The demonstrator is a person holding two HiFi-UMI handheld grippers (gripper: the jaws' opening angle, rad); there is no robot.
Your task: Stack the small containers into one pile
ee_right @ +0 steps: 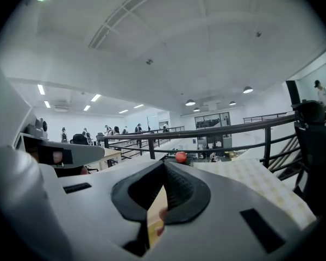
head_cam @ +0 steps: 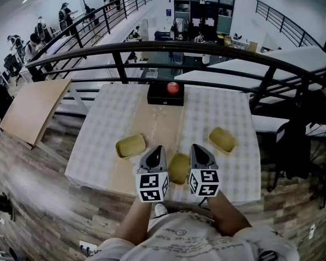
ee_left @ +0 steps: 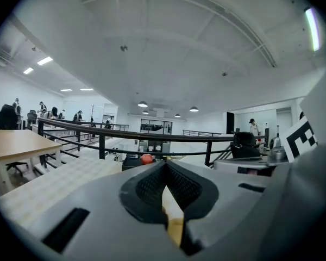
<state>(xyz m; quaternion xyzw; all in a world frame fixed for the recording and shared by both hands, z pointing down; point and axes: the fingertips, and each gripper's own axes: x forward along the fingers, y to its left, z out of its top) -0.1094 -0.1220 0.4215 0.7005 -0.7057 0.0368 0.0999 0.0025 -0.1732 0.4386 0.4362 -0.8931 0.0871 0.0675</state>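
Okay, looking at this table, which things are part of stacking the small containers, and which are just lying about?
For the job:
- left container
- middle container, between the claws
- right container
- left claw and right claw, both shut and empty

Just lying about:
- black box with its red button
- wooden board beside the table

The bench [head_cam: 114, 113] sits mid-frame with a pale checked cover and a tan strip [head_cam: 152, 121] running down its middle. Three olive-yellow small containers lie on it, all apart: left container [head_cam: 130, 145], middle container [head_cam: 179, 168] near the lower edge, right container [head_cam: 221, 139]. There's a black box [head_cam: 165, 98] with a red button [head_cam: 173, 87] at the upper edge.
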